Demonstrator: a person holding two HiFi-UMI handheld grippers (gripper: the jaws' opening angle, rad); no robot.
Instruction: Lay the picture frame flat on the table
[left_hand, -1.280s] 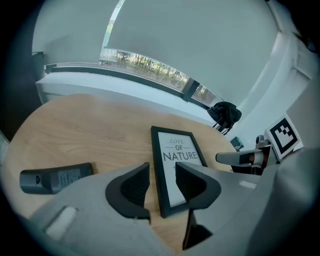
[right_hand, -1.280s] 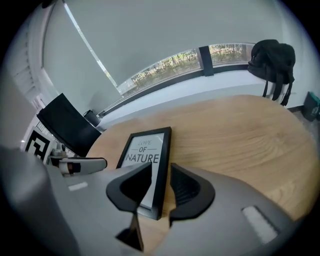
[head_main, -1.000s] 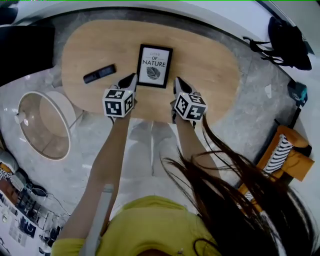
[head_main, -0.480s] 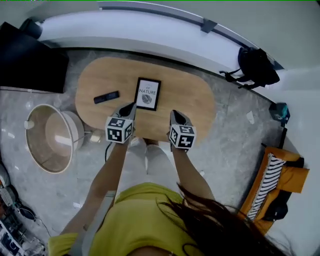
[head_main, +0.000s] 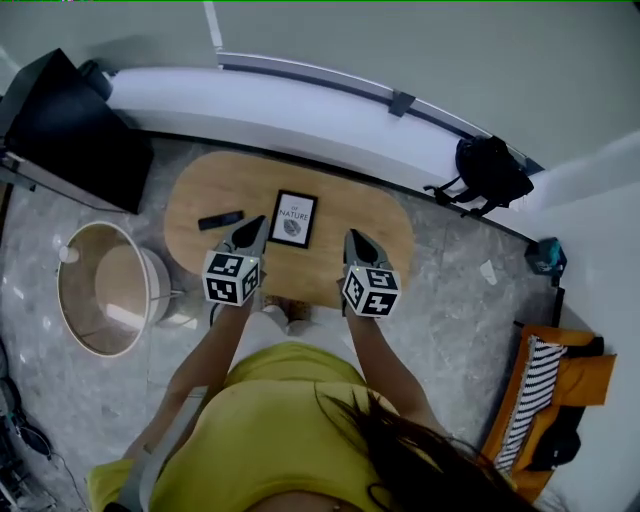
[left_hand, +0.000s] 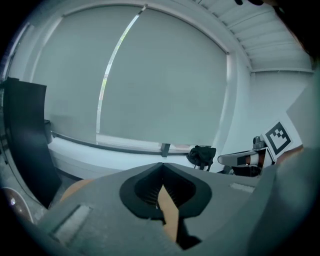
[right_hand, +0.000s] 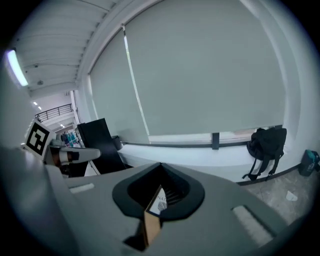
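Observation:
The black picture frame (head_main: 294, 219) with a white leaf print lies face up on the oval wooden table (head_main: 385, 225). Both grippers hang high above the table's near edge, apart from the frame. My left gripper (head_main: 255, 228) is shut with nothing in it, on the near left of the frame. My right gripper (head_main: 355, 240) is shut and empty too, on the near right. In the left gripper view the closed jaws (left_hand: 161, 166) let only a sliver of tabletop through. In the right gripper view a strip of the frame's print (right_hand: 160, 204) shows through the notch behind the closed jaws (right_hand: 160, 166).
A black remote (head_main: 220, 220) lies on the table left of the frame. A round pale drum-shaped piece (head_main: 100, 290) stands on the floor at left, a black panel (head_main: 65, 130) behind it. A backpack (head_main: 490, 170) leans by the white window ledge (head_main: 300, 110); an orange chair (head_main: 545, 385) stands at right.
Both grippers and the head camera have risen well above the table, so table and frame look smaller. The frame and remote have not moved. Both jaws stay shut.

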